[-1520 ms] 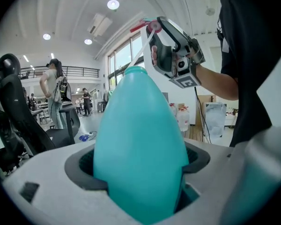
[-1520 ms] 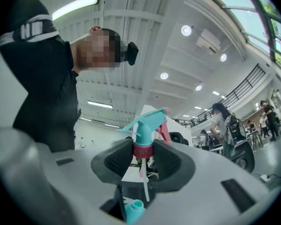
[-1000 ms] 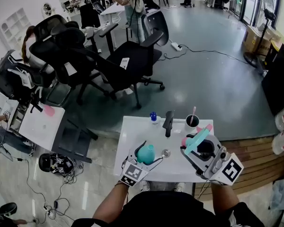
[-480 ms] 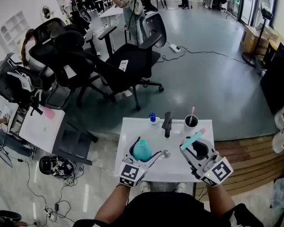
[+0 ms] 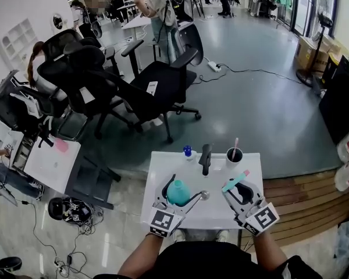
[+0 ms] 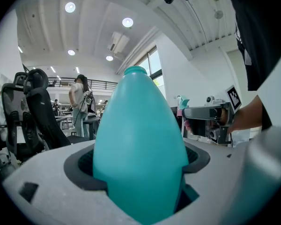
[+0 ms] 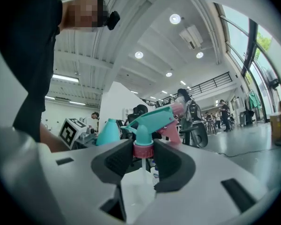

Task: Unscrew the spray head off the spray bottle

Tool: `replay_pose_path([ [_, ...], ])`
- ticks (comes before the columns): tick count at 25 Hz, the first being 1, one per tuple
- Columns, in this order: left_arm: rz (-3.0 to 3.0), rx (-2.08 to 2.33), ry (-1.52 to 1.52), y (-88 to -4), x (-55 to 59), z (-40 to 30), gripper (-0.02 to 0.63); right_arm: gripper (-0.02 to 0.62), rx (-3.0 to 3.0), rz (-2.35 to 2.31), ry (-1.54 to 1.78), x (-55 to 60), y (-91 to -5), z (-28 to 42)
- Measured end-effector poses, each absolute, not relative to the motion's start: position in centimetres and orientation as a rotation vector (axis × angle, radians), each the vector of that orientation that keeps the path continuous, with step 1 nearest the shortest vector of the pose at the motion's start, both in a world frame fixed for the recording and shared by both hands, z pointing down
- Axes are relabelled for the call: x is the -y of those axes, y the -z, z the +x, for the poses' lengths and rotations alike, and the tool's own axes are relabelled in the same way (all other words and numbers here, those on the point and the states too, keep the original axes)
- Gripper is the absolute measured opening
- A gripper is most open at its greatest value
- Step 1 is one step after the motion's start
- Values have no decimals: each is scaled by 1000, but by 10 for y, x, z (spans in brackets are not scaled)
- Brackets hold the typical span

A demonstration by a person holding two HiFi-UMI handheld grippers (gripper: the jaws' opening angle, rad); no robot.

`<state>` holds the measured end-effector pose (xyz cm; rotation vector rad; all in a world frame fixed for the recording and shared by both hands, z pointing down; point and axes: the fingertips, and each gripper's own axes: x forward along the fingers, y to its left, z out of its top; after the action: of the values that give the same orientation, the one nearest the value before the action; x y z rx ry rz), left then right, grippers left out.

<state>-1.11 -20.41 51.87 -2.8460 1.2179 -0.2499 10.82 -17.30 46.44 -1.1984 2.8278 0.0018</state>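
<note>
A teal spray bottle (image 5: 177,192) without its head stands upright between the jaws of my left gripper (image 5: 178,197), over the white table (image 5: 163,161). In the left gripper view the bottle (image 6: 139,144) fills the gap, and the left gripper (image 6: 138,175) is shut on its body. My right gripper (image 5: 239,192) holds the teal spray head (image 5: 235,181) apart from the bottle, to its right. In the right gripper view the right gripper (image 7: 144,161) is shut on the pink collar (image 7: 143,149) of the spray head (image 7: 152,120), whose thin tube hangs below. The bottle (image 7: 108,132) shows at the left.
At the table's far edge stand a small blue-capped bottle (image 5: 188,151), a black object (image 5: 205,153) and a cup (image 5: 234,154) with a pink stick. A small metal piece (image 5: 204,195) lies between the grippers. Black office chairs (image 5: 157,80) stand beyond the table.
My right gripper has sunk lower and further from the head camera, with the spray head still in it. The left gripper and bottle have barely shifted.
</note>
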Motion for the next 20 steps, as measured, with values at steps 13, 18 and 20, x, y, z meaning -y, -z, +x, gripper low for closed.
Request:
replay_pose_path([
  [13,-2860,-1173,275,-519,200,-4,445,140,-2807,-1269,-53,171,-458,119],
  [18,-2867,-1148,272,-519,196,2,445,139,-2817,-1286,-85,168,-457,120],
  [20,-2867,-1146,270,-518,195,2,445,140,-2820,-1291,-93,167,-456,120],
])
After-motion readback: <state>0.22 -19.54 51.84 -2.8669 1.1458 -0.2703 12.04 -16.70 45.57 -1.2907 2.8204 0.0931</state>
